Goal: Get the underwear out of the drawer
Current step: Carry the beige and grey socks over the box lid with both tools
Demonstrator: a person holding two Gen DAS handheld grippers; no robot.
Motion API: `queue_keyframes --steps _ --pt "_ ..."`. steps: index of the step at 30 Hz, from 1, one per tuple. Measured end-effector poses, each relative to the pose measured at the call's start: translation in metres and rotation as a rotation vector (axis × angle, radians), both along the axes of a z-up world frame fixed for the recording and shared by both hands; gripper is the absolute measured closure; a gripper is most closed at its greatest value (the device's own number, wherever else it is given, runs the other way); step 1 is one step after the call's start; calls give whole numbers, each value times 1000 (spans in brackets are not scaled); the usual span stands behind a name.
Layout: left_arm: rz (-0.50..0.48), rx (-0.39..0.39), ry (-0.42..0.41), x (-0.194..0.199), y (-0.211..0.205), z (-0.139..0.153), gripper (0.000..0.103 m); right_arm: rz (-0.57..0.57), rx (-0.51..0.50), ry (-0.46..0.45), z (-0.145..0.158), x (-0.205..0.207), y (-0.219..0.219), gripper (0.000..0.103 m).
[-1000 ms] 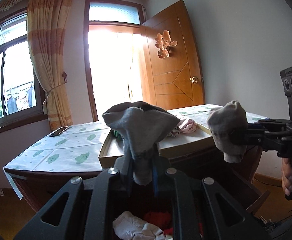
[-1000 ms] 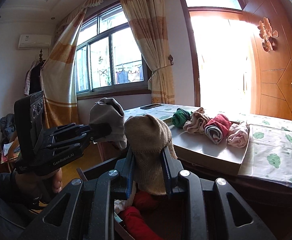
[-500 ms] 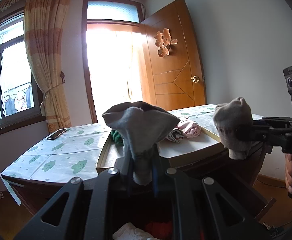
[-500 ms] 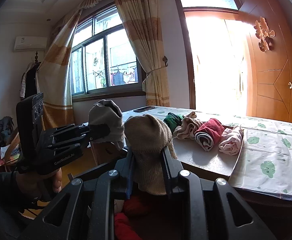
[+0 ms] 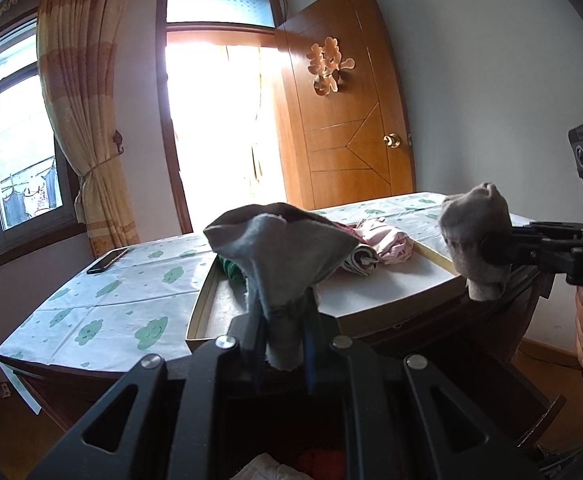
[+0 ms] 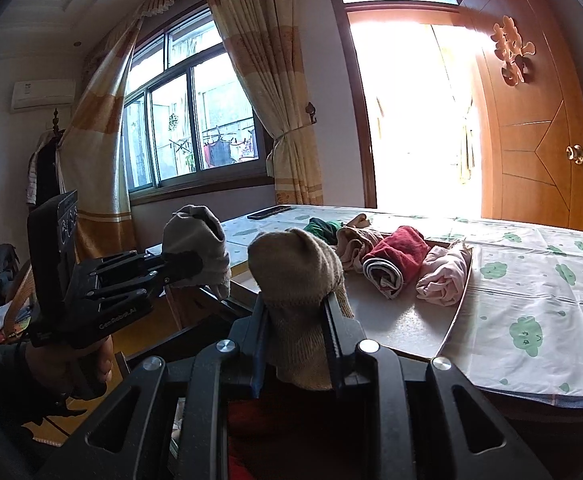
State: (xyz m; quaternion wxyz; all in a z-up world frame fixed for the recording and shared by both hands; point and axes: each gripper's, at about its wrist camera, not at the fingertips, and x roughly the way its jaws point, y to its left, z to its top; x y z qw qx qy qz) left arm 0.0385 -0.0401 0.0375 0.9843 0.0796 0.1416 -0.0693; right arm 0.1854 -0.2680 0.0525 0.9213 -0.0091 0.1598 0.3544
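My left gripper [image 5: 283,332] is shut on a grey garment [image 5: 279,248], held up above the open drawer [image 5: 531,412]; it also shows in the right wrist view [image 6: 195,236]. My right gripper [image 6: 295,340] is shut on a tan garment [image 6: 295,268], which shows in the left wrist view [image 5: 475,236] too. Both are level with the table edge. White and red clothes [image 5: 275,468] lie in the drawer below. Rolled garments, green [image 6: 323,228], beige [image 6: 355,240], red [image 6: 399,256] and pink [image 6: 443,276], lie on a flat tray [image 6: 407,320] on the table.
The table [image 5: 103,312] has a cloth with green clouds. A dark phone [image 5: 107,261] lies at its far left. A wooden door [image 5: 351,120] stands open behind. A curtained window [image 6: 195,120] is at the left. The drawer front juts out below the table.
Both grippers have risen and moved closer to the table with their garments. The tray and rolled clothes now sit lower and nearer in both views.
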Motion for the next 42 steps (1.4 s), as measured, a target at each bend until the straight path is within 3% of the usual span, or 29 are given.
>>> queue_keyframes --steps 11,28,34,42 --pt "8 4 52 34 7 7 90 -37 -32 20 5 29 -4 76" --pt "8 14 244 113 9 7 90 -123 -124 106 1 94 -8 76" --pt "35 -16 342 141 20 0 90 -140 -169 166 -4 119 -7 76" --pt "68 -2 463 167 24 -8 90 -143 -215 288 -17 147 -1 76"
